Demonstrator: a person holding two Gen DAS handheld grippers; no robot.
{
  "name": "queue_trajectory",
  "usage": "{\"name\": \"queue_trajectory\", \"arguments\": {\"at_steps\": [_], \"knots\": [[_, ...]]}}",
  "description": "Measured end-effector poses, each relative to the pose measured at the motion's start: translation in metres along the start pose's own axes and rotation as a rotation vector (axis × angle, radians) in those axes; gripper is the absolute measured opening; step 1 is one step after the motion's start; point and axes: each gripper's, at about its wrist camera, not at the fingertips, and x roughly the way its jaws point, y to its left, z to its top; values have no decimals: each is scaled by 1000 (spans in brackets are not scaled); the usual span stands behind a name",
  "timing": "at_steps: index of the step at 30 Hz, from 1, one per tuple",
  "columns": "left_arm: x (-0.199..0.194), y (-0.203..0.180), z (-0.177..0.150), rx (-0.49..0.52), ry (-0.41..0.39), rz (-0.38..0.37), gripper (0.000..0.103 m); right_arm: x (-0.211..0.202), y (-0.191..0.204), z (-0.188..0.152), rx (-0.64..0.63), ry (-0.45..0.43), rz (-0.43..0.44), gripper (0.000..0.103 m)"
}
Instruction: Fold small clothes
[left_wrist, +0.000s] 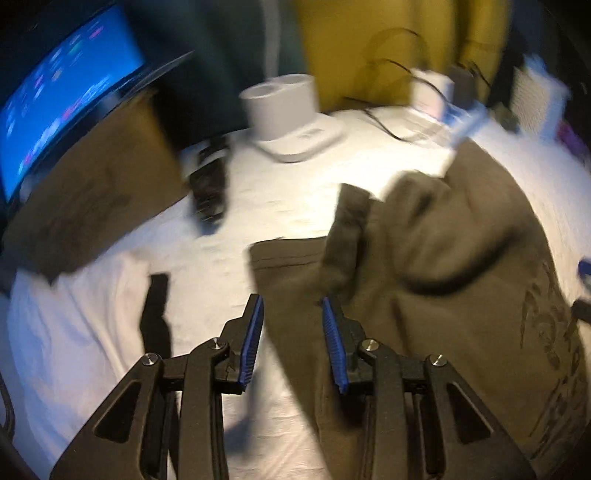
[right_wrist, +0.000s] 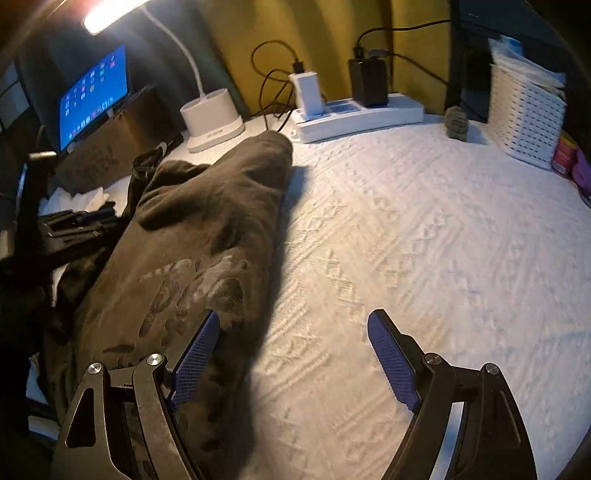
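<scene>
An olive-brown garment (left_wrist: 443, 258) with a dark print lies crumpled on the white textured bedcover (left_wrist: 207, 266). In the right wrist view the garment (right_wrist: 207, 229) runs as a long bunched heap along the left side. My left gripper (left_wrist: 291, 299) hovers over the garment's near left edge. Its blue pads stand a little apart, with cloth showing below the gap and nothing pinched. My right gripper (right_wrist: 293, 314) is open wide just above the bedcover (right_wrist: 424, 240). Its left finger (right_wrist: 195, 354) hangs over the garment's right edge and its right finger over bare cover.
At the back stand a white lamp base (right_wrist: 212, 118), a tablet with a lit blue screen (right_wrist: 92, 96) on a brown box (left_wrist: 92, 192), a power strip with chargers (right_wrist: 358, 114) and a white basket (right_wrist: 524, 118). A black strap (left_wrist: 157, 314) lies on the cover.
</scene>
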Motion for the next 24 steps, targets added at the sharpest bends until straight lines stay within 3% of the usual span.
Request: {"name": "queue_trajectory", "arguments": {"at_steps": [2,6,10,14,17,19,22,24], "knots": [[-7,13,-1,-54,-23,-40,32,7,3,5,-5,12,-2,84],[-23,15,8,-101,-75,-221,33,16,5,19,3,14,-10,84],[-19,-13,26,-25,-59,-374,33,24,2,35,34,0,-4,84],[23,-29,38,-3,32,-369,33,31,-2,54,65,-28,10,84],[34,-28,42,-14,18,-418,33,38,-7,69,80,-42,32,84],[35,-18,40,-40,9,-452,16,43,-8,77,85,-43,61,84],[31,-12,40,-74,-17,-465,5,53,-6,89,77,-41,98,83],[28,-7,38,-90,-28,-447,4,61,-3,95,61,-37,118,79]]}}
